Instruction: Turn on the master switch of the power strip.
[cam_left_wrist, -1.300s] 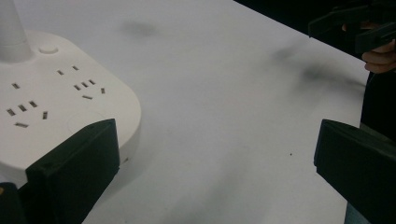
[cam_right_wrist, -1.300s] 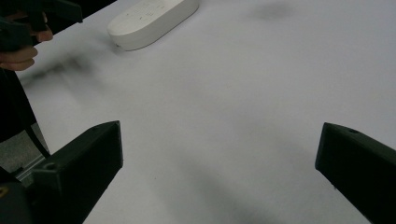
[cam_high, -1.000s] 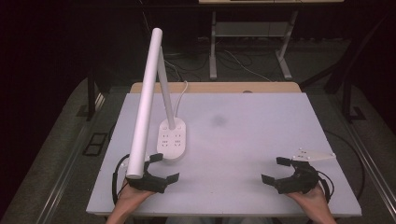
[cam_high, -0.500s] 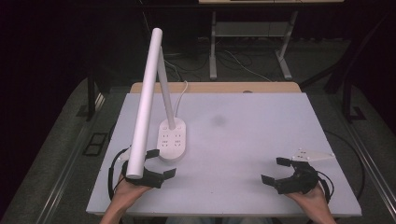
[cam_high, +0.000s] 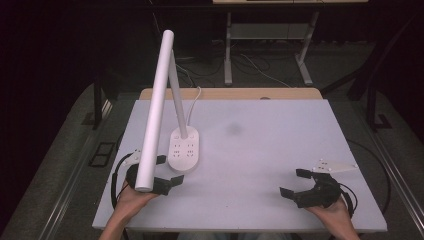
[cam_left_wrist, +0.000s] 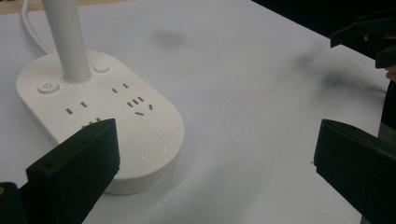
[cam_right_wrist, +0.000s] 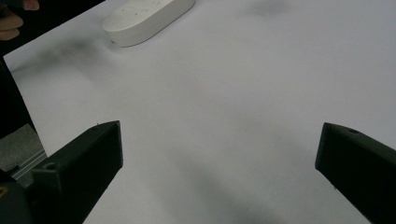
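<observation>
A dark room is seen around one white table (cam_high: 260, 150), with a second desk frame (cam_high: 265, 45) behind it and cables on the floor. One lamp (cam_high: 172, 120) is set on the table's left half; its oval base (cam_left_wrist: 102, 116) lies just ahead of the left gripper (cam_high: 162, 175), and its long white bar (cam_high: 156, 110) leans out over that gripper in the high view. On the base, one power button (cam_left_wrist: 48, 87), one plain round button (cam_left_wrist: 101, 68) and four groups of socket slots are counted in the high view; one oval recess is seen near the front edge. No brand or writing can be read. One white cord (cam_high: 194, 102) is led off the far edge. The left gripper is held with jaws spread wide, nothing between them, one jaw close to the base's front. The right gripper (cam_high: 300, 184) is held at the near right of the table, well apart from the lamp, jaws likewise wide and empty
</observation>
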